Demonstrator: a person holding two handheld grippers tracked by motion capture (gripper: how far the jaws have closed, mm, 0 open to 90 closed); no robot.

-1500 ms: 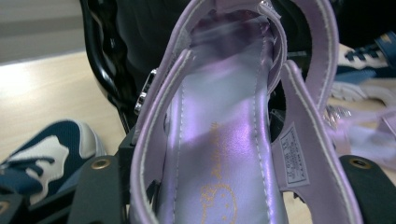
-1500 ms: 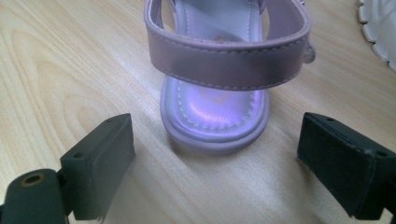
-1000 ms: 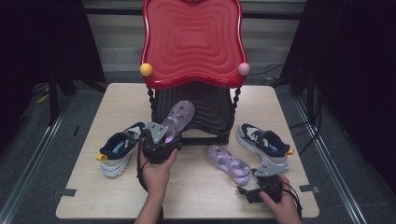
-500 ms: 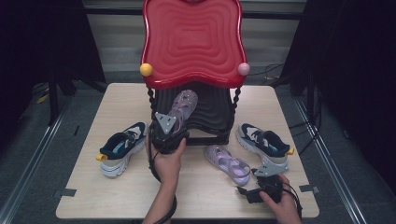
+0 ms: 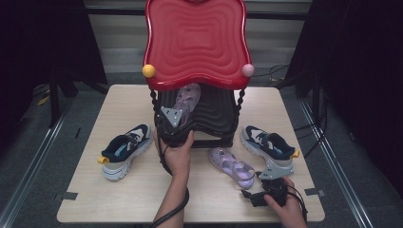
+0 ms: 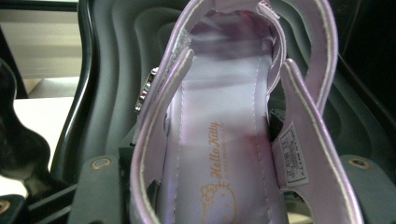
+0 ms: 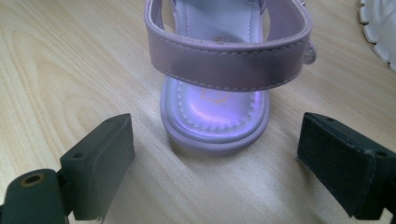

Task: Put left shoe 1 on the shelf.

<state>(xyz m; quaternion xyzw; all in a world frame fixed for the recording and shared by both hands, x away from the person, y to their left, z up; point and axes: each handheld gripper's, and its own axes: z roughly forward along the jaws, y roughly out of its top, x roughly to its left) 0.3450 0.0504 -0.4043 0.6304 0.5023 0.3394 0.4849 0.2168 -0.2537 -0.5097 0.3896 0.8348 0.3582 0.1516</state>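
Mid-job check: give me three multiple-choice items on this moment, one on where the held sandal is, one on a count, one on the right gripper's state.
1. Where is the lilac strapped sandal held by the left gripper?
A. On the black ribbed lower shelf under the red wavy top
B. On the red top
C. On the floor

2. How many navy-and-white sneakers lie on the wooden table?
A. One
B. Two
C. Four

3. The right gripper is:
A. Shut on a sneaker
B. Open behind the second lilac sandal's heel
C. Shut on the sandal

Answers: 1 A, the sandal sits over the black shelf; 2 B, one sneaker left, another right; 3 B, fingers spread apart, touching nothing.
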